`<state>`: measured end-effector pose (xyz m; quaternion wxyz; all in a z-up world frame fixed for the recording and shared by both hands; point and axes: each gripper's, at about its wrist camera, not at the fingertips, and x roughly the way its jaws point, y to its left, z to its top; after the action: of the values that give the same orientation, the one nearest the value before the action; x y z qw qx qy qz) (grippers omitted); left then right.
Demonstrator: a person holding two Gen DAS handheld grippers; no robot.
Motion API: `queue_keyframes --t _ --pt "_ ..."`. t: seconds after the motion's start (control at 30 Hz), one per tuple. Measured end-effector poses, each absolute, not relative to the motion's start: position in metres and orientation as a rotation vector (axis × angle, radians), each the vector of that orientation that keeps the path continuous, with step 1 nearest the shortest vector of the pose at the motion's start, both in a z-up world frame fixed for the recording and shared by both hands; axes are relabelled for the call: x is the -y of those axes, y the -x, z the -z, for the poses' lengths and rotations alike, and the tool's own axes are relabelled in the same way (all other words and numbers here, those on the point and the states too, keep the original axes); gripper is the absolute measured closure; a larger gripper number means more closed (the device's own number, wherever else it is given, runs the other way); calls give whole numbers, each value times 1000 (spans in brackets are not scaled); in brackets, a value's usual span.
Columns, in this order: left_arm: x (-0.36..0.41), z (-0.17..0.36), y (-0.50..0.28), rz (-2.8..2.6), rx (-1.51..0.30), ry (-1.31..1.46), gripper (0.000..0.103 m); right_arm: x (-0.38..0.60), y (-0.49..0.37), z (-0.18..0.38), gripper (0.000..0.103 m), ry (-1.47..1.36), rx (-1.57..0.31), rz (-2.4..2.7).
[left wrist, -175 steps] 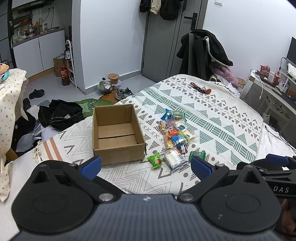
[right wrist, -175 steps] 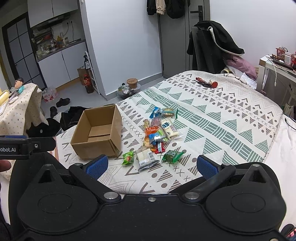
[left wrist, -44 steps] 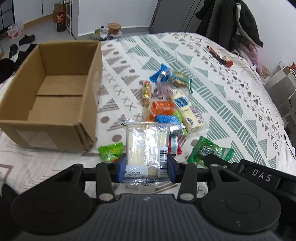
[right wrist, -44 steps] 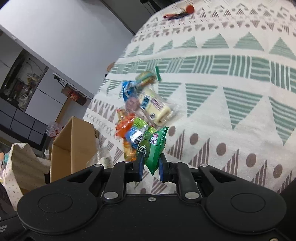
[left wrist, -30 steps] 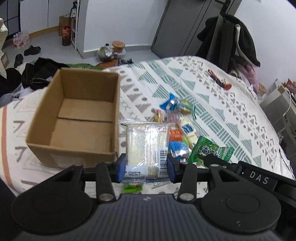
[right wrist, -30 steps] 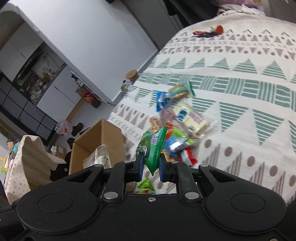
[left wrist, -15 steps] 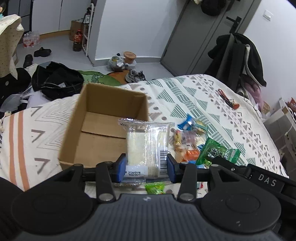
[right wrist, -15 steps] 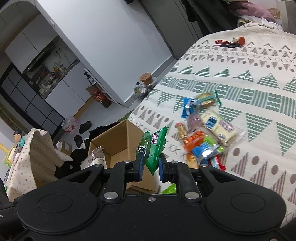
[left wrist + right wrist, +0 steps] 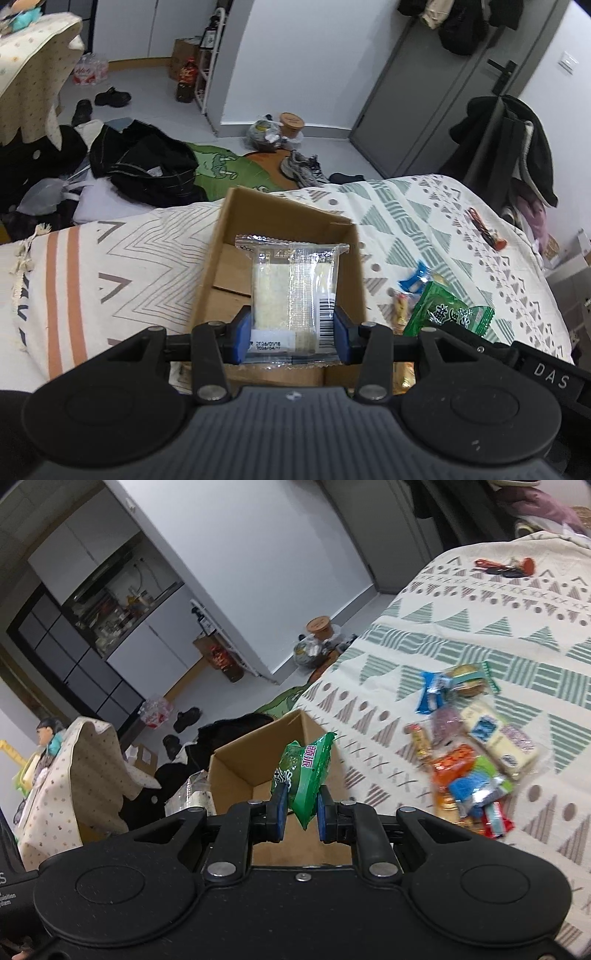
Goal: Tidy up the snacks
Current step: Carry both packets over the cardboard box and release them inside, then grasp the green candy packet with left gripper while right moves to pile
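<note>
Holding clear packet (image 9: 291, 291) clamped in left gripper (image 9: 291, 334), directly above open box (image 9: 225, 225) on bed. Right gripper (image 9: 299, 814) pinching green packet (image 9: 303, 771), over box's near right corner. Left nearer the middle.

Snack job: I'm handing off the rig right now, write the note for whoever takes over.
Left claw: shut on a clear pack, held over the box.
Right claw: shut on a green pack, also at the box.
The box floor that shows is bare; nothing is dropped in yet.
Left to do: release both packs into the box, then fetch the pile of snacks on the bedspread.
</note>
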<state>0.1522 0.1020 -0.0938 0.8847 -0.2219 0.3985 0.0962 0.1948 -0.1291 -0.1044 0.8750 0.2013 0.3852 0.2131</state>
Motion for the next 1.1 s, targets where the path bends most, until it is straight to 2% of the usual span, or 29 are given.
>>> queue_keyframes --t 0.37,0.67,0.8,0.9,0.93,1.0,1.07,1.1 --pt "-127 121 -163 -215 -889 523 59 82 -206 120 87 -373 -854 -483" --pt "-133 113 -154 -231 -861 520 56 71 -209 127 86 -376 -877 -490" --pt "-133 110 -151 -248 -864 513 55 73 -210 126 77 -378 -887 -496" --pt "-130 108 -150 -255 -872 505 48 82 -207 122 67 -390 -879 -490" --pt "-128 107 -149 -258 -870 500 44 87 -206 120 64 -393 -876 -483" --pt "-124 106 -148 -270 -869 489 33 98 -203 117 48 -396 -864 -459" --pt "-120 105 -147 -283 -872 478 22 111 -198 113 43 -394 -843 -435" --pt "-117 104 -147 -287 -875 474 20 117 -197 112 40 -393 -839 -427"
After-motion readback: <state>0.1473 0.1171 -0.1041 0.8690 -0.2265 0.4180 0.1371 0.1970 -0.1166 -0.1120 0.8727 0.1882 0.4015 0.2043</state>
